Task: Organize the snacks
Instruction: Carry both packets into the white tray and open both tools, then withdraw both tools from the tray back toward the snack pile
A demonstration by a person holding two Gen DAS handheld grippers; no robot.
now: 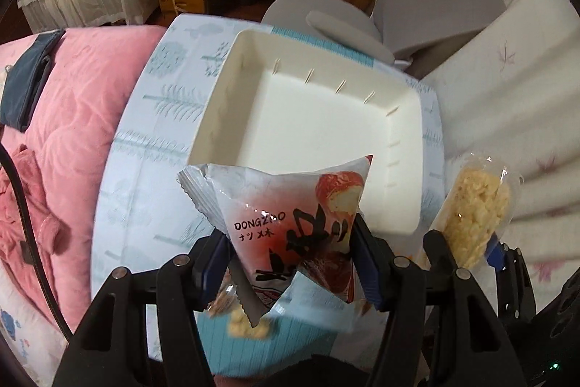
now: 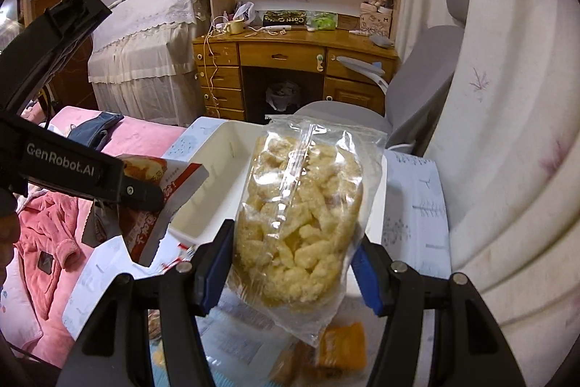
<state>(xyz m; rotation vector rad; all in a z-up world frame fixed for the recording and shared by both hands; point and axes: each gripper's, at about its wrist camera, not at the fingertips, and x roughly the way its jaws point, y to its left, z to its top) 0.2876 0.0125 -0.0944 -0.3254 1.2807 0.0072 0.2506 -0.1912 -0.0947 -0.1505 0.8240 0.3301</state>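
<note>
My left gripper (image 1: 291, 263) is shut on a red-and-white DONGZAO snack packet (image 1: 290, 216) and holds it above the near rim of an empty white tray (image 1: 319, 118). My right gripper (image 2: 293, 263) is shut on a clear bag of pale yellow puffed snacks (image 2: 297, 216), held upright just in front of the tray (image 2: 203, 202). The bag and right gripper also show in the left wrist view (image 1: 475, 205), right of the tray. The left gripper and its packet (image 2: 159, 205) show at the left of the right wrist view.
The tray rests on a table with a light blue tree-print cloth (image 1: 152, 147). More snack packets lie below the grippers: an orange one (image 2: 340, 347) and yellow puffs (image 1: 250, 325). A pink quilt (image 1: 72, 133) lies left, a grey chair (image 1: 427, 13) behind, a curtain (image 2: 507, 133) right.
</note>
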